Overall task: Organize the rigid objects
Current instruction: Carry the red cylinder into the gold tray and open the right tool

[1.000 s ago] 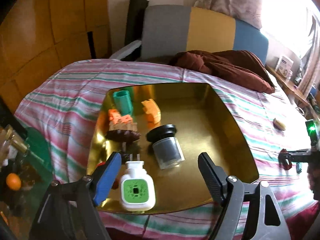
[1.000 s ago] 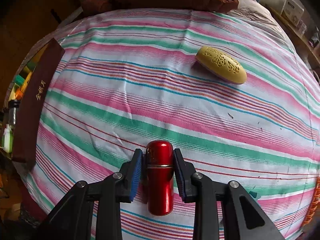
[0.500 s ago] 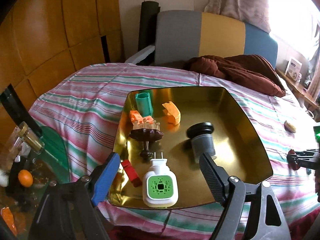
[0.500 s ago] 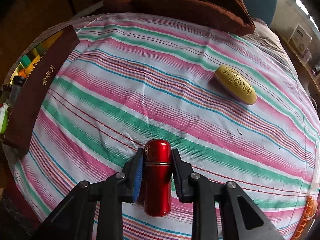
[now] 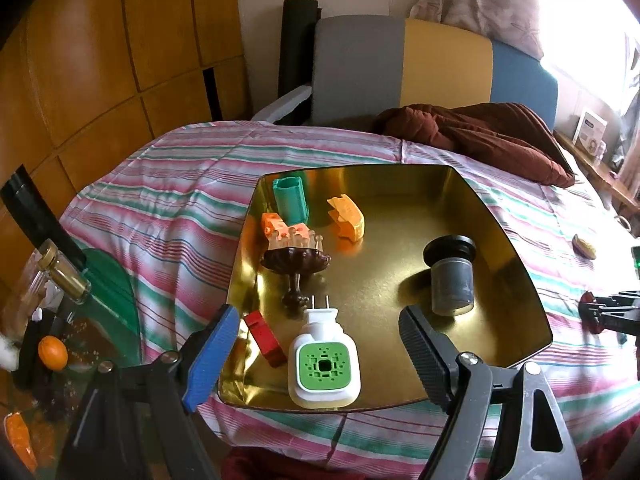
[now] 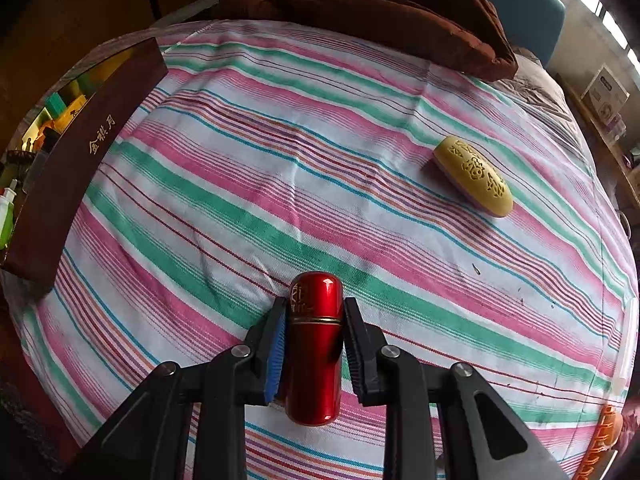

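Note:
A gold tray (image 5: 504, 240) lies on the striped cloth and holds several objects: a white and green plug-in device (image 5: 324, 364), a red block (image 5: 266, 338), a brown footed dish (image 5: 296, 262), a teal cup (image 5: 290, 198), a yellow piece (image 5: 347, 217) and a dark jar (image 5: 452, 274). My left gripper (image 5: 316, 358) is open and empty, above the tray's near edge. My right gripper (image 6: 315, 336) is shut on a red metal capsule (image 6: 315, 344), held above the cloth. A yellow carved oval box (image 6: 474, 176) lies far right on the cloth; it also shows in the left wrist view (image 5: 585, 245).
The tray's brown outer wall (image 6: 76, 168) stands at the left in the right wrist view. A brown blanket (image 5: 480, 132) lies at the far side. A chair (image 5: 400, 64) stands behind. A glass table with a bottle (image 5: 52, 276) and an orange ball (image 5: 52, 353) is at the left.
My left gripper has drawn back and to the left, so the tray looks farther and more to the right. My right gripper has lifted the red capsule and pulled back from the cloth.

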`<state>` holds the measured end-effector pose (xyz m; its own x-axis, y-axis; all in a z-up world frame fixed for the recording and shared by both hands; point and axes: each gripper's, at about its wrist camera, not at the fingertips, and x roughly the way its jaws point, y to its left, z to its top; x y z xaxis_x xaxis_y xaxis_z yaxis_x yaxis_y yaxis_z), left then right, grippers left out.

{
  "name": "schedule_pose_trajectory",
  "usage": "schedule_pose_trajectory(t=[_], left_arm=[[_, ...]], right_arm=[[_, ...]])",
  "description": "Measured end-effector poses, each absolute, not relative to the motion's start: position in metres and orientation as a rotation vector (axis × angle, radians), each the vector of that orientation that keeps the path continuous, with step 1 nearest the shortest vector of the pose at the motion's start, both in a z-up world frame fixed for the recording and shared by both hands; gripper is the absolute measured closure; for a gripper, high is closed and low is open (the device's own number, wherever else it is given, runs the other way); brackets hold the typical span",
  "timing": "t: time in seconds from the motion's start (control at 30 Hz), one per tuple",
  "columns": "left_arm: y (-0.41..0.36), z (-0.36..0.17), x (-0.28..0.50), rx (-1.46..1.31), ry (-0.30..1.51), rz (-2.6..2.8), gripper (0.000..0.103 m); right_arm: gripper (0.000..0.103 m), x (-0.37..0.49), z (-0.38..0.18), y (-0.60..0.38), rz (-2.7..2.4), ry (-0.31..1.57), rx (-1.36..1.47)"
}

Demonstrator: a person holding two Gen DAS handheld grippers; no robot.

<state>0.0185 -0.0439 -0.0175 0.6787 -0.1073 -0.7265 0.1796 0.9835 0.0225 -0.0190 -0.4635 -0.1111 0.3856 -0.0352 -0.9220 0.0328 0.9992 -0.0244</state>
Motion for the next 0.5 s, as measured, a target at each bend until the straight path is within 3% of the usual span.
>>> schedule_pose_trajectory(t=[0.5], left_arm=[[-0.0364, -0.0207, 0.0205, 0.098, 0.782, -0.169, 0.02]], right_arm=[[0.077, -0.0133, -0.1106, -0.4586, -0.104, 1.175, 0.007]])
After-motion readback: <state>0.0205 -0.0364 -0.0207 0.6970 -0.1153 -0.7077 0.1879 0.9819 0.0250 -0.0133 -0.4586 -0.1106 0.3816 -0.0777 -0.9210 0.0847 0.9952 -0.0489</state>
